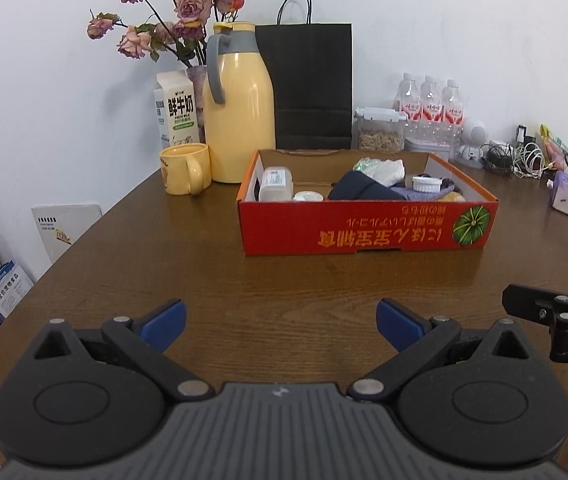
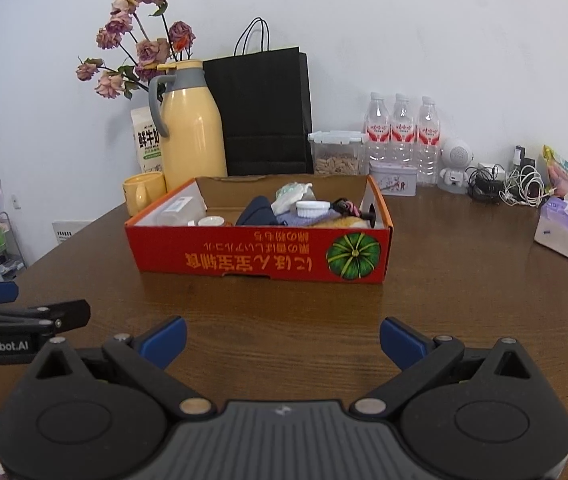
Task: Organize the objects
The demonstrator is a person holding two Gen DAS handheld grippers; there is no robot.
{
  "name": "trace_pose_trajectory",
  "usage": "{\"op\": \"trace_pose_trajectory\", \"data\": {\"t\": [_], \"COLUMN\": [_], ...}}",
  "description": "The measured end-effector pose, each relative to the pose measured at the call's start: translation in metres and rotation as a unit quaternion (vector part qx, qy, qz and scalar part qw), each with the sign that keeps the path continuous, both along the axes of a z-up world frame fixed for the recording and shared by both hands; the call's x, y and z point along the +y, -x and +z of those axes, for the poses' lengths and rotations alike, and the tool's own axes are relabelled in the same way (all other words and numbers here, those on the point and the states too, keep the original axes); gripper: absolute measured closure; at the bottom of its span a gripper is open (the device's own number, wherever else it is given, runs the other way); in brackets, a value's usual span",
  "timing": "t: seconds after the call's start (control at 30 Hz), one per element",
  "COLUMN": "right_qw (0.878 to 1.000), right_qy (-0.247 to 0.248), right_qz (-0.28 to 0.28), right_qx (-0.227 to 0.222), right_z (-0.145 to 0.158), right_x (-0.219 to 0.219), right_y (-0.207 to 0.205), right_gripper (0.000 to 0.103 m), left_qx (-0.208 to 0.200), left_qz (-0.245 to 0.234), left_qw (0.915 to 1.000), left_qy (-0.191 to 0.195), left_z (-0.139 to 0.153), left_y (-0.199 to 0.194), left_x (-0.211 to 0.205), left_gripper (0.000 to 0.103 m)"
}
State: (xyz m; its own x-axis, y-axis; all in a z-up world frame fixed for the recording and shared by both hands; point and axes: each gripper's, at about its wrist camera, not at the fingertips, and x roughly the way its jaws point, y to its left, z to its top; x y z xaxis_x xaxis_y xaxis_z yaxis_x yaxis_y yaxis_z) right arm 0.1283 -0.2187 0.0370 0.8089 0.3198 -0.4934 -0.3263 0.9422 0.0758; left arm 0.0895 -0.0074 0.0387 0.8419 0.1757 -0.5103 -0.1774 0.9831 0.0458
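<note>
Your red cardboard box point(image 1: 368, 232) sits on the brown bench point(image 1: 211, 280), toward its far edge. Its long axis runs left to right across your view, with a long printed side facing you and the lettering upside down. Inside lie a white plastic bottle point(image 1: 276, 184) on its side at the left end, a dark folded cloth point(image 1: 364, 190) in the middle and a round white brush point(image 1: 426, 184) toward the right end.

Your left gripper point(image 1: 281, 322) is level over the near edge of the bench, fingers pointing at the box, jaws spread wide and holding nothing. Your right gripper point(image 2: 283, 338) is just beside it, posed alike, also released and empty.

Behind the box, along the far edge, stand a yellow mug point(image 1: 183, 170), a yellow thermos jug point(image 1: 239, 120), a milk carton point(image 1: 175, 110), a black paper bag point(image 1: 310, 84) and three water bottles point(image 2: 402, 128).
</note>
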Motion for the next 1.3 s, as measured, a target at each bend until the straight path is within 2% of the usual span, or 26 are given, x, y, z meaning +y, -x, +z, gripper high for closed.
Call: {"op": "trace_pose_trajectory", "data": {"t": [1.3], "right_qw": [1.000], "right_qy": [0.004], "right_qz": [-0.001], "right_qx": [0.005], "right_z": [-0.0019], "right_x": [-0.0022], "right_y": [0.0048], "right_gripper": [0.000], "left_qx": [0.003], "left_qz": [0.001], "left_qw": [1.0000], "left_qy": [0.004], "left_z": [-0.0027], "left_y": [0.0043], "left_x": [0.0013], "left_gripper": [0.000]}}
